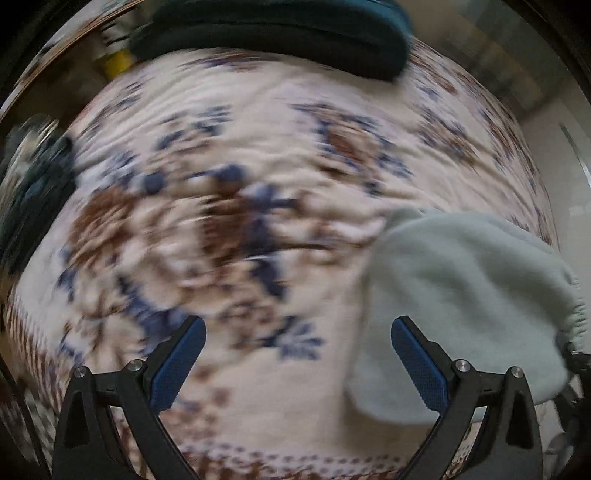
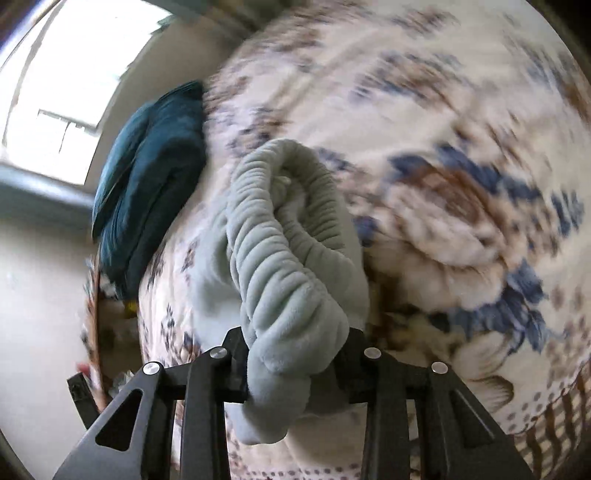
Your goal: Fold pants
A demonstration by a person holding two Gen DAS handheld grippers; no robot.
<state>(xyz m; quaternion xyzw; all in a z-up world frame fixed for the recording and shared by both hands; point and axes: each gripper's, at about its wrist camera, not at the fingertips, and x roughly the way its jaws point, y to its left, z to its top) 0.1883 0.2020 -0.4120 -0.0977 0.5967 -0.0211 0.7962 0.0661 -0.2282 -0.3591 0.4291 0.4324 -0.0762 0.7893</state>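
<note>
The pale green fleece pants [image 2: 291,258] hang bunched over a floral blanket, their gathered elastic waistband in a loop. My right gripper [image 2: 295,354] is shut on the waistband, and the cloth hides its fingertips. In the left wrist view the same pants [image 1: 461,295] lie at the lower right on the blanket. My left gripper [image 1: 298,354] stands open above bare blanket beside the pants, with nothing between its blue pads [image 1: 177,365]. Both views are blurred by motion.
The cream blanket with blue and brown flowers [image 1: 258,206] covers the bed [image 2: 461,110]. A folded dark teal garment [image 1: 280,33] lies at the bed's edge [image 2: 147,184]. A bright window [image 2: 74,92] and a pale wall lie beyond.
</note>
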